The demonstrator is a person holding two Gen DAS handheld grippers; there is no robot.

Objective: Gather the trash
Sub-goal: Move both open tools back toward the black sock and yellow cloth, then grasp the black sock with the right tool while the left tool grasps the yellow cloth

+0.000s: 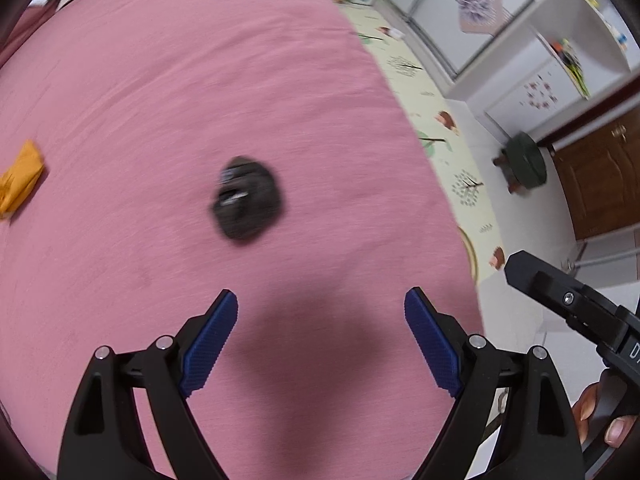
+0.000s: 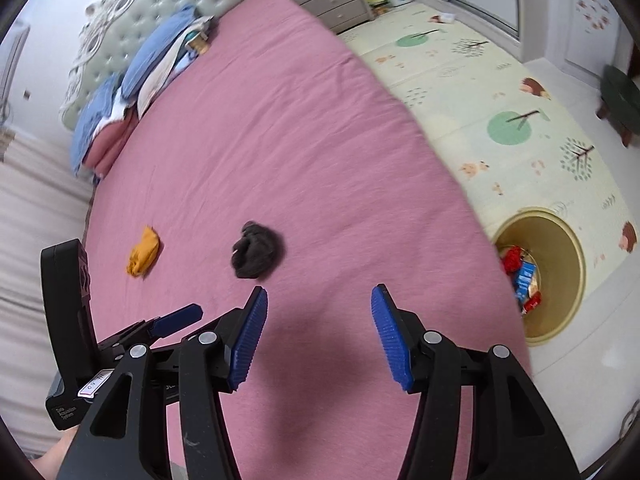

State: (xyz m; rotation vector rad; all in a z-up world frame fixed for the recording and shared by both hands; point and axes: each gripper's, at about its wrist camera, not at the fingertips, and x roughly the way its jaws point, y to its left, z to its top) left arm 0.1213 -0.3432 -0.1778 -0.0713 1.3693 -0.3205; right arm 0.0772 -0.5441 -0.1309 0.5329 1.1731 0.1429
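Bed: a wide mattress under a pink cotton sheet [image 2: 280, 128] fills most of both views; folded blue and pink bedding [image 2: 132, 92] is piled at its head, against a pale green tufted headboard [image 2: 132, 28].
Floor: a cream play mat printed with trees and hedgehogs [image 2: 480, 92] lies beside the bed.
Bin: a round tan waste bin [image 2: 560, 264] stands on the mat just off the bed's edge, with red and blue wrappers [image 2: 524, 280] lying in it.
Your left gripper [image 1: 320, 312]: poised above the sheet, blue ribbed pads spread wide, gripping nothing (its shadow falls on the fabric between them).
Your right gripper [image 2: 318, 308]: poised above the sheet near the bin side, pads parted, nothing between them.
Dark trash: a crumpled dark grey-brown wad [image 1: 248, 200] lies on the sheet ahead of both grippers, touching neither (blurred in the left view).
Orange trash: a crumpled orange scrap [image 2: 143, 257] lies on the sheet near the dark wad, on the side away from the bin.
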